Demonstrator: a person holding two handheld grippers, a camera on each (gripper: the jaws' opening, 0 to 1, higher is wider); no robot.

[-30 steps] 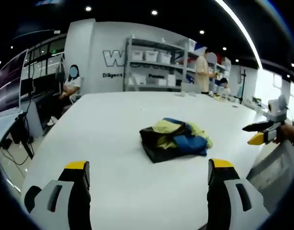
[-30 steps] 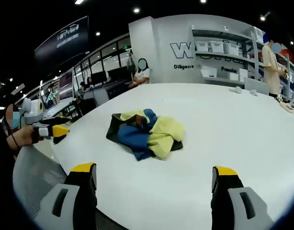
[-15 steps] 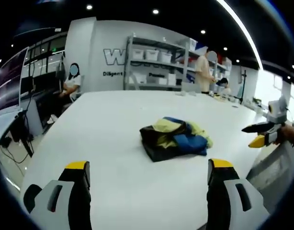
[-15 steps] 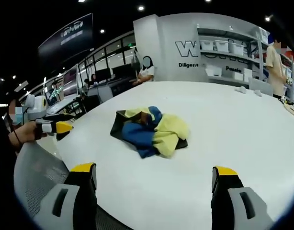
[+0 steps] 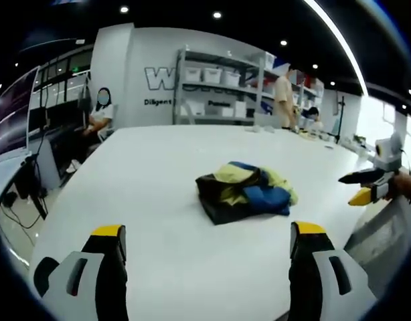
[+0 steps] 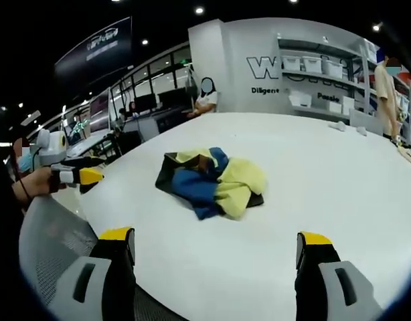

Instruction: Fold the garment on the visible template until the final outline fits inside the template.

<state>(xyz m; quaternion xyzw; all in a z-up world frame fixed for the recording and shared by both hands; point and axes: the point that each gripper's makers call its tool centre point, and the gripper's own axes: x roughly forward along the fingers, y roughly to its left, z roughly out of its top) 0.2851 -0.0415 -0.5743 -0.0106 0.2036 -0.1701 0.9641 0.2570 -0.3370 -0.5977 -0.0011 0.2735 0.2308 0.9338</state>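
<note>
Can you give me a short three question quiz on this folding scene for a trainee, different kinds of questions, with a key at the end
1. True or false: the garment lies crumpled in a heap on the white table.
2. Multiple choice: the left gripper is A) open, holding nothing B) shut on the garment C) touching the shelving.
3. Fill in: in the right gripper view, the garment shows black, blue and ____ fabric.

Key: 1 true. 2 A; the right gripper is open too. 3 yellow.
</note>
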